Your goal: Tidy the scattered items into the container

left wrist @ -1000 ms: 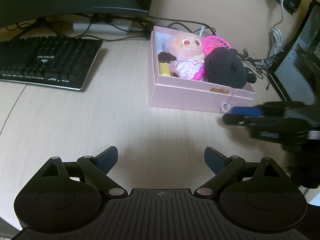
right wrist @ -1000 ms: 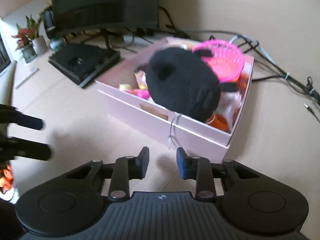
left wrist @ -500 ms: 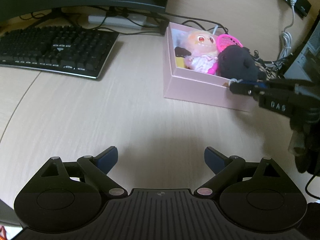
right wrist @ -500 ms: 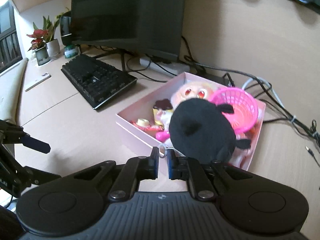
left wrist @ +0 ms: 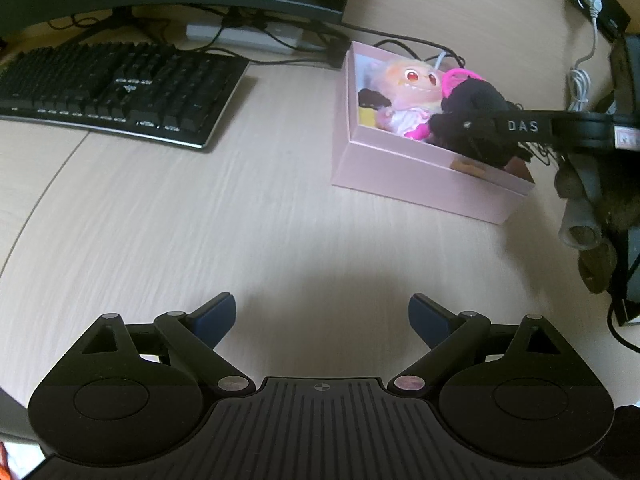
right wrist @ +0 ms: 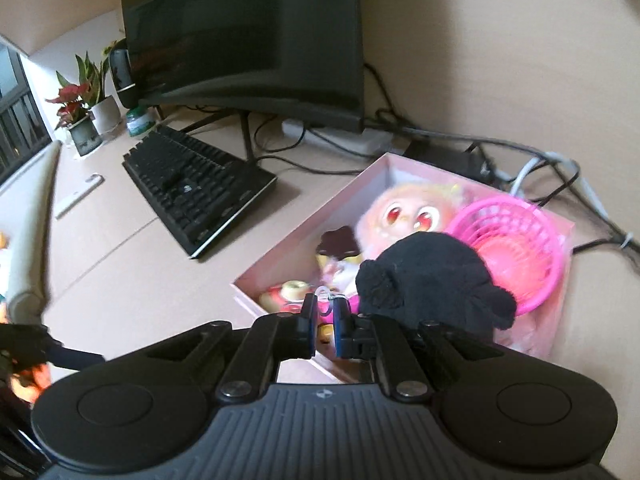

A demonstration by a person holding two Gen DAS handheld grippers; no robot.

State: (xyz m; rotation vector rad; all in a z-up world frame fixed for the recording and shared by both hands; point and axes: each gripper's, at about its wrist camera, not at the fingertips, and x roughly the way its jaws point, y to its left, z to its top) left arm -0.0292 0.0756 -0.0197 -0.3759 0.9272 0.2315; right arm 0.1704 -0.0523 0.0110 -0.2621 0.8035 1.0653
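A pink box (left wrist: 400, 168) on the desk holds a black plush (left wrist: 476, 100), an orange-haired doll (left wrist: 412, 84) and a pink basket (left wrist: 460, 78). In the right wrist view, my right gripper (right wrist: 325, 312) hovers over the pink box's (right wrist: 304, 208) near edge. It is shut on a small ring (right wrist: 325, 294) on a string beside the black plush (right wrist: 432, 276). The doll (right wrist: 404, 212) and the basket (right wrist: 520, 240) lie behind the plush. My left gripper (left wrist: 322, 312) stands wide open above bare desk, well short of the box. The right gripper (left wrist: 466, 124) reaches in from the right.
A black keyboard (left wrist: 112, 88) lies at the left under a dark monitor (right wrist: 248, 32). Cables (right wrist: 520, 160) run behind the box. Potted plants (right wrist: 80, 120) and a phone (right wrist: 80, 196) sit at the far left. A gloved hand (left wrist: 592, 208) shows at the right edge.
My right gripper closed on the ring that hung over the box's front wall, then rose and moved in over the box. The left gripper stayed open and barely moved.
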